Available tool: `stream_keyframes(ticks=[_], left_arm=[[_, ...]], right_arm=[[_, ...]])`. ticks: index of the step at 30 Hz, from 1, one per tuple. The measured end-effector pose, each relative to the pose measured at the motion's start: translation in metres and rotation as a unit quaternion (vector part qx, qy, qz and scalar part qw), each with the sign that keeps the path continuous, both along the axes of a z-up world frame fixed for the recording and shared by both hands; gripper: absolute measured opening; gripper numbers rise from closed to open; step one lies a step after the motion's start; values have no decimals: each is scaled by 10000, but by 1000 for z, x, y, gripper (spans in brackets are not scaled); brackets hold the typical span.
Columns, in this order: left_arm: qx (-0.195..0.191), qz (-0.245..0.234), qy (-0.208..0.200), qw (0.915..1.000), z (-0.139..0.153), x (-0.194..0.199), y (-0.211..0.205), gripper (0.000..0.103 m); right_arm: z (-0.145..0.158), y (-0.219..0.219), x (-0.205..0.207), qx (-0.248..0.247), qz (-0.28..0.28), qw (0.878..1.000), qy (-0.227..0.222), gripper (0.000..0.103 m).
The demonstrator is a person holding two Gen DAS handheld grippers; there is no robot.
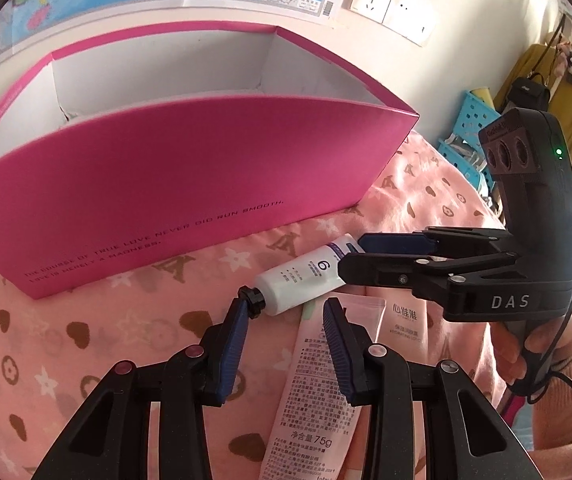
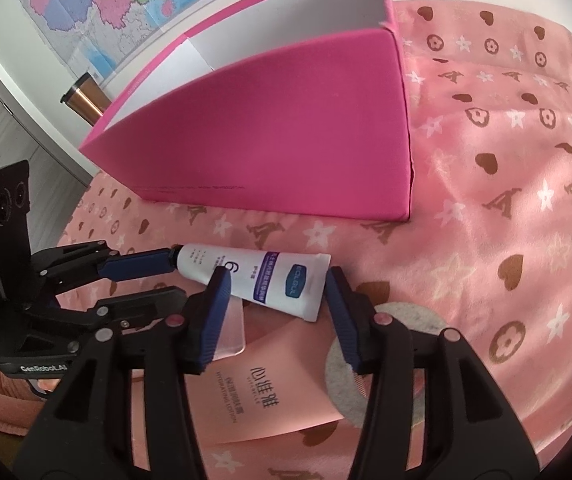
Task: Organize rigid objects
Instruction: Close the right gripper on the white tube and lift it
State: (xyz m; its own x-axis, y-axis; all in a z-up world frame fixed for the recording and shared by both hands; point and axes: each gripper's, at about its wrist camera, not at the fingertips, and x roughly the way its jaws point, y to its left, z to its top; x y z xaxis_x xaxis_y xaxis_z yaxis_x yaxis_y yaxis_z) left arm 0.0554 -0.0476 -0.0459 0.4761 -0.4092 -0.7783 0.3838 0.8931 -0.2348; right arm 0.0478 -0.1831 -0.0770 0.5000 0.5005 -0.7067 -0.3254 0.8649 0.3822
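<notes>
Grippers bracket the white tube (image 2: 254,280): right gripper (image 2: 278,284) spread wide around its crimped tail, left gripper (image 1: 286,308) wide, finger at its cap.

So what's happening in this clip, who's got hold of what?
A person holds two handheld grippers over a pink patterned bedspread. Both are open around a white squeeze tube with a black cap: the left gripper near its cap end, the right gripper at its flat crimped end. Neither has closed on it. Two pale pink lotion tubes lie beneath it. The open pink cardboard box behind shows nothing inside.
</notes>
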Motion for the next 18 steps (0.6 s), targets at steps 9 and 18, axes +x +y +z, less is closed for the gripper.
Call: stream_keyframes(ticks=[9, 18], left_arm=[[-17, 41, -142, 9999, 5, -8, -2, 38], [-117, -1, -360, 9993, 23, -20, 3, 38]], right_arm=[[14, -2, -13, 109, 6, 9998, -162, 52], [32, -1, -25, 149, 5, 9990, -425, 52]])
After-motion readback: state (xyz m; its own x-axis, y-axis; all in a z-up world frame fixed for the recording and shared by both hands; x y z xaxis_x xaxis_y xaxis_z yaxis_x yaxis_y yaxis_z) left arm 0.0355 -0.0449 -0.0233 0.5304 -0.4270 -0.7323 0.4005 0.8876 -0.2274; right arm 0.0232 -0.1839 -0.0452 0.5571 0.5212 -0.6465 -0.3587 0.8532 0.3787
